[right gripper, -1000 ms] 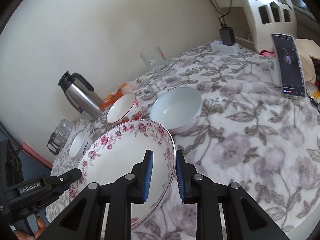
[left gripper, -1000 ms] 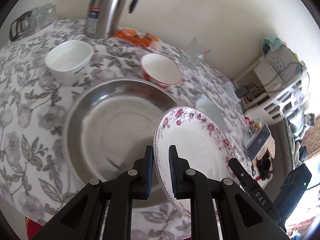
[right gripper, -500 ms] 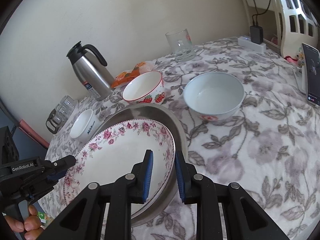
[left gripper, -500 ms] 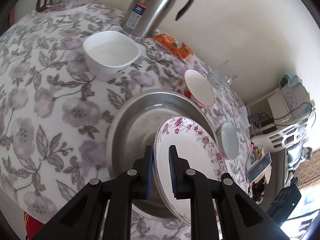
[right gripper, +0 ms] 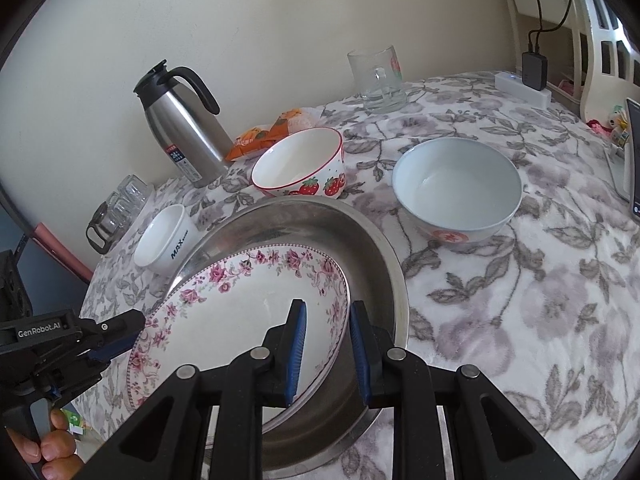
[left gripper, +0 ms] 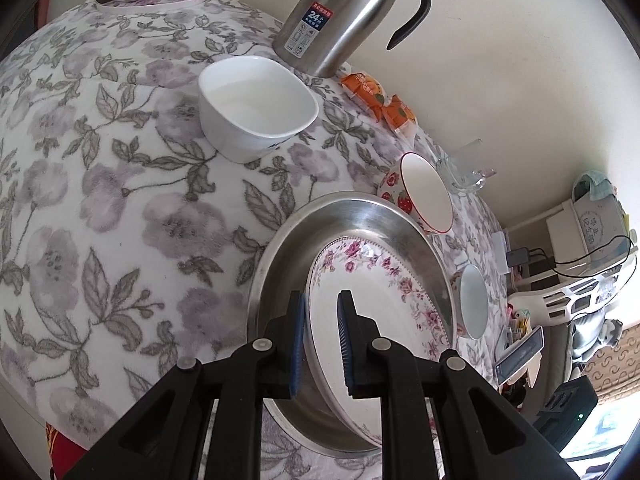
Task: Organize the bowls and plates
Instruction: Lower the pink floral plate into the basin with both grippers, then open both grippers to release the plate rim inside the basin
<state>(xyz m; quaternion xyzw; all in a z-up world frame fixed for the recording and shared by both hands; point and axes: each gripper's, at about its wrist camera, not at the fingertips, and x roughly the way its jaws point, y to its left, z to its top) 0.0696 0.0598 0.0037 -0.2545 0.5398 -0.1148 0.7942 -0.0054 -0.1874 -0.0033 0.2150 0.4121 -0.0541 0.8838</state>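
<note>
Over the steel basin (right gripper: 372,248), floral plate (right gripper: 256,284) tilted inside it, left gripper (left gripper: 322,344) clamped on one rim, right gripper (right gripper: 326,350) clamped on the opposite rim.

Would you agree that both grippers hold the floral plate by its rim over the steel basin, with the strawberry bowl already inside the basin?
Not quite: the strawberry bowl stands on the tablecloth beside the steel basin, as the right wrist view shows. Both the left gripper and right gripper do hold the floral plate.
</note>
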